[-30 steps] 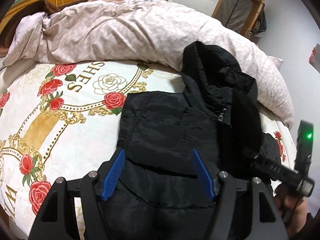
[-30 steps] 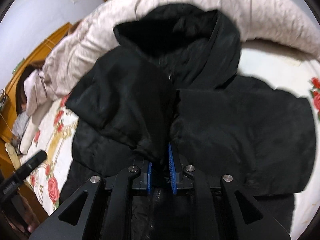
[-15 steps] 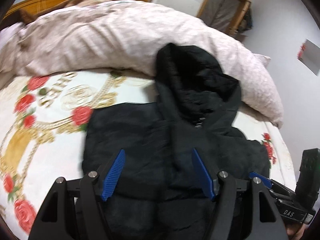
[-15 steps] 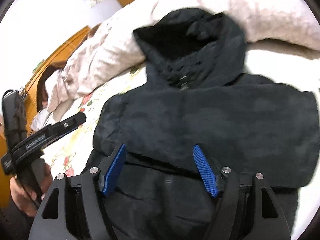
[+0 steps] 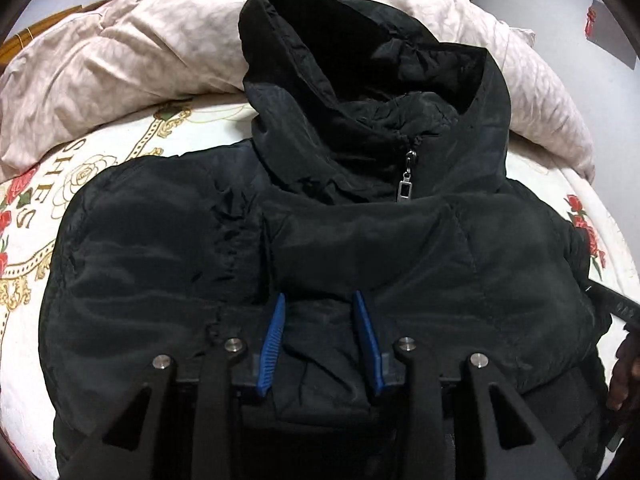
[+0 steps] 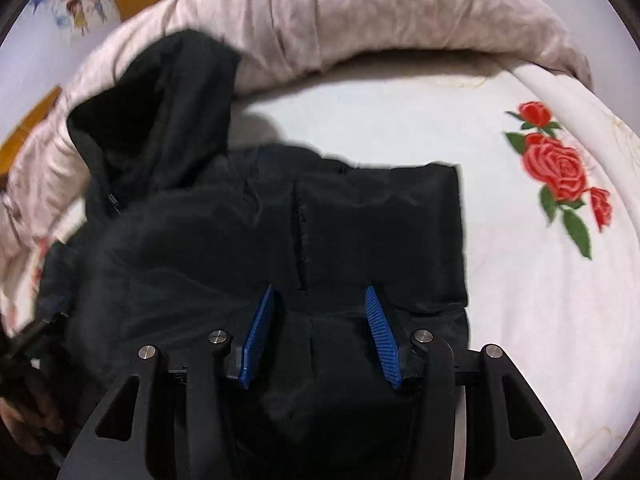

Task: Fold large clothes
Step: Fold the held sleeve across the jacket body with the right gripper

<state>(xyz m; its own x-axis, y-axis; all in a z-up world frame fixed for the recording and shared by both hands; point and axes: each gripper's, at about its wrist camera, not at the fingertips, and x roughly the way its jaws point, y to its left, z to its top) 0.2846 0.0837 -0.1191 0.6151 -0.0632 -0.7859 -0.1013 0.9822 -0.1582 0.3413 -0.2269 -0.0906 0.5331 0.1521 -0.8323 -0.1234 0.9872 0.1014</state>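
Black hooded jacket (image 5: 360, 240) lies flat on the rose-printed bed sheet (image 6: 540, 280), sleeves folded across its chest.

A second ago the right gripper (image 6: 320, 336) pinched a sleeve near the middle; now that sleeve lies across the body and both tools sit lower and closer over the jacket's near part. The left gripper (image 5: 320, 340) has its blue pads (image 5: 272, 340) closing, a ridge of black fabric between them (whether they press it yet, I cannot tell). The right gripper's jaws stand apart and are closing, cloth below and between them but not clamped. The hood (image 5: 360, 60) leans on the rumpled pale duvet (image 5: 120, 60) at the far side, zipper pull (image 5: 406, 184) hanging at the collar. A hand (image 5: 626, 372) shows at the right edge of the left view.
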